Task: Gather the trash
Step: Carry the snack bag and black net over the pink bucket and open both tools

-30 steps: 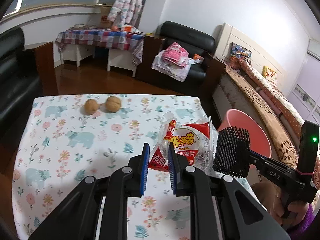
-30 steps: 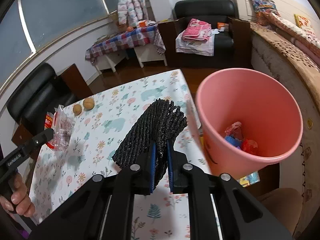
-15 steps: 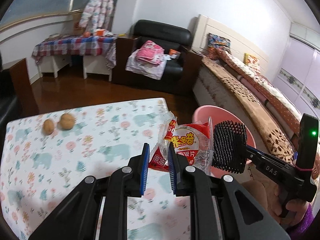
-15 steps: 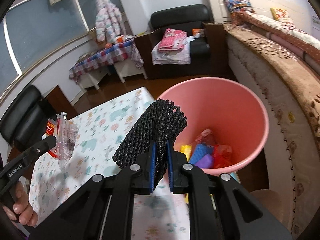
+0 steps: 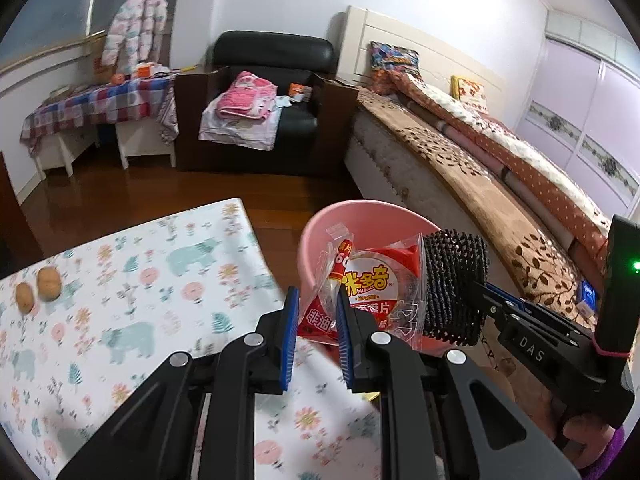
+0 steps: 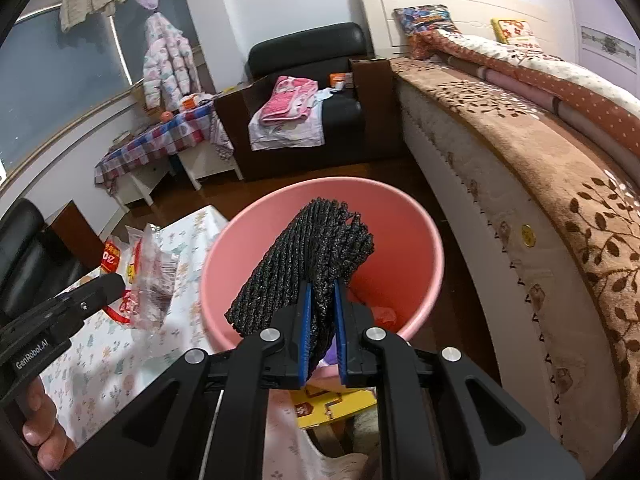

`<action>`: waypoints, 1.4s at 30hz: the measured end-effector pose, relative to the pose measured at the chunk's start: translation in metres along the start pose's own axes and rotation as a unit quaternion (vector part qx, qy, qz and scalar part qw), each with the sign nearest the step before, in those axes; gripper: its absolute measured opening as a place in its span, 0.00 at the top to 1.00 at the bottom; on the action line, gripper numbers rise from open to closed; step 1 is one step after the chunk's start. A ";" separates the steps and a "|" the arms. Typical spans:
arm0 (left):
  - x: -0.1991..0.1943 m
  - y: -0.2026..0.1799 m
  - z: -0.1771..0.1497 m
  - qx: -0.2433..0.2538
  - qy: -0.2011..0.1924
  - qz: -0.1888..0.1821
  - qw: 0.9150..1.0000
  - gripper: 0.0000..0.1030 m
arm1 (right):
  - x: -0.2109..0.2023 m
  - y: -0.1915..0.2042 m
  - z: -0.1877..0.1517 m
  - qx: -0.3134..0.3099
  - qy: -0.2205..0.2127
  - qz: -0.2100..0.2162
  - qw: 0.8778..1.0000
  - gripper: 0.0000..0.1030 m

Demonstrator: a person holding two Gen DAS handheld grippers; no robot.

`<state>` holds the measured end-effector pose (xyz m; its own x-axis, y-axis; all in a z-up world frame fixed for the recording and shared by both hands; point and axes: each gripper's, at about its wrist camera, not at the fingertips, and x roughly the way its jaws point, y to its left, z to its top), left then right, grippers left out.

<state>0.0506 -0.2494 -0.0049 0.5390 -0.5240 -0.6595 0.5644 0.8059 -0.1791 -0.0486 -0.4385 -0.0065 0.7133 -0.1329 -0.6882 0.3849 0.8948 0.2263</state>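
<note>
Currently, the left claw [image 5: 314, 312] is clamped on a red-and-clear snack wrapper [image 5: 366, 292], pinched at its lower left corner between the blue pads; the wrapper is held upright in front of the pink bin [image 5: 320, 240], over the near rim. In the right wrist view the same wrapper [image 6: 146, 276] is seen hanging at the edge of the floral tabletop [image 6: 100, 360], just left of the bin. The right claw [image 6: 320, 332] is closed on a black foam net sleeve [image 6: 308, 268], gripped at its lower end; the sleeve is held tilted up and left, directly above the bin's mouth [image 6: 424, 240]. Coloured trash is seen at the bin bottom, partly hidden by the sleeve. Two walnuts [image 5: 38, 286] are left at the far left of the tabletop [image 5: 140, 280], touching or nearly so, well apart from both claws. A yellow packet [image 6: 332, 404] is seen on the floor just below the bin. A bed [image 6: 540, 160] is seen to the right of the bin, an armchair [image 5: 272, 92] behind
</note>
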 end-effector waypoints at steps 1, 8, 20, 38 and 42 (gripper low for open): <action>0.004 -0.003 0.002 0.002 0.002 0.000 1.000 0.83 | 0.001 -0.003 0.000 0.002 0.000 -0.002 1.000 0.89; 0.039 -0.021 0.007 0.010 0.025 0.009 1.000 0.83 | 0.011 -0.015 0.002 0.001 0.006 -0.015 1.000 0.89; 0.077 -0.028 0.007 0.009 0.055 0.024 0.998 0.83 | 0.026 -0.016 0.002 -0.015 0.016 -0.024 0.999 0.89; 0.084 -0.031 0.009 0.013 0.052 0.030 0.998 0.80 | 0.033 -0.008 0.003 -0.030 0.022 -0.031 0.999 0.89; 0.085 -0.031 0.011 0.013 0.052 0.029 0.998 0.75 | 0.034 -0.008 0.002 -0.026 0.028 -0.030 0.999 0.89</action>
<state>0.0853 -0.3221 -0.0477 0.5039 -0.4443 -0.7407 0.5515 0.8255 -0.1200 -0.0262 -0.4511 -0.0298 0.6555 -0.1653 -0.7369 0.3944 0.9070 0.1475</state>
